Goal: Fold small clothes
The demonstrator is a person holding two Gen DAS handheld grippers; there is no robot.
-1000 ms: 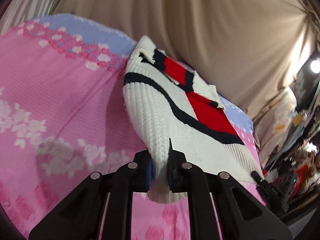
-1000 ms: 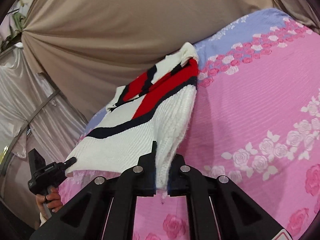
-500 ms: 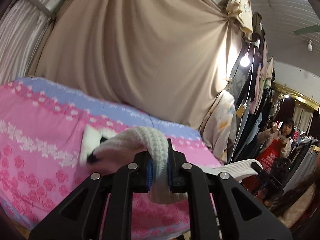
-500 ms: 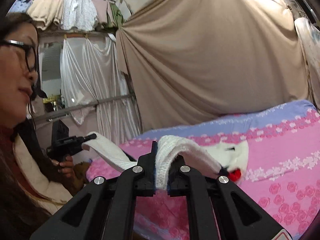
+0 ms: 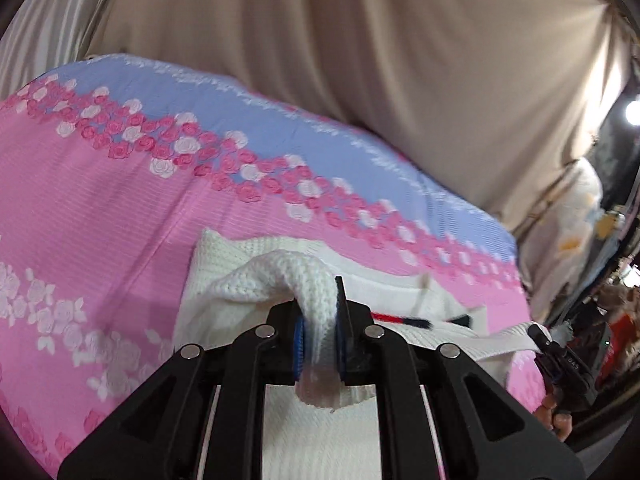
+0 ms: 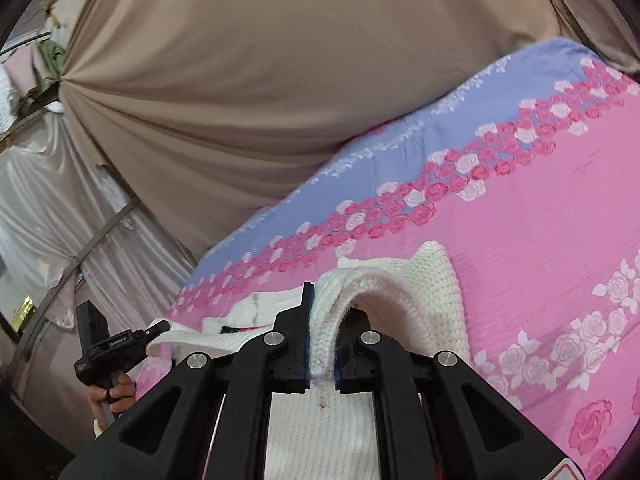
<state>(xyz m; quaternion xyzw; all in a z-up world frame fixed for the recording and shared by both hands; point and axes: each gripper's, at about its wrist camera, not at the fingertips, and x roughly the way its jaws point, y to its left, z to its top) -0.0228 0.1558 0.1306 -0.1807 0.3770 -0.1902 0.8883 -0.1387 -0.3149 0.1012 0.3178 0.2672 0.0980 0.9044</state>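
A small white knit sweater (image 5: 224, 276) with red and dark stripes lies low over the pink rose bedspread (image 5: 100, 208), white side up, only a thin red and dark edge showing. My left gripper (image 5: 319, 320) is shut on one corner of its knit edge. My right gripper (image 6: 324, 320) is shut on the other corner of the sweater (image 6: 436, 280), which arches up into the jaws. Each gripper shows in the other's view: the right gripper (image 5: 538, 334) at the right edge, the left gripper (image 6: 158, 326) at the lower left, the cloth stretched between them.
The bedspread's blue band (image 6: 480, 92) runs along the far side under a beige curtain (image 5: 340, 48). White drapes (image 6: 48, 208) hang at the left in the right wrist view. Hanging clothes and a lamp (image 5: 634, 110) stand beyond the bed's right end.
The sweater hung upright a second ago, striped side showing. Both grippers swung up and back with it, then came down, and it now lies over the bed white side up.
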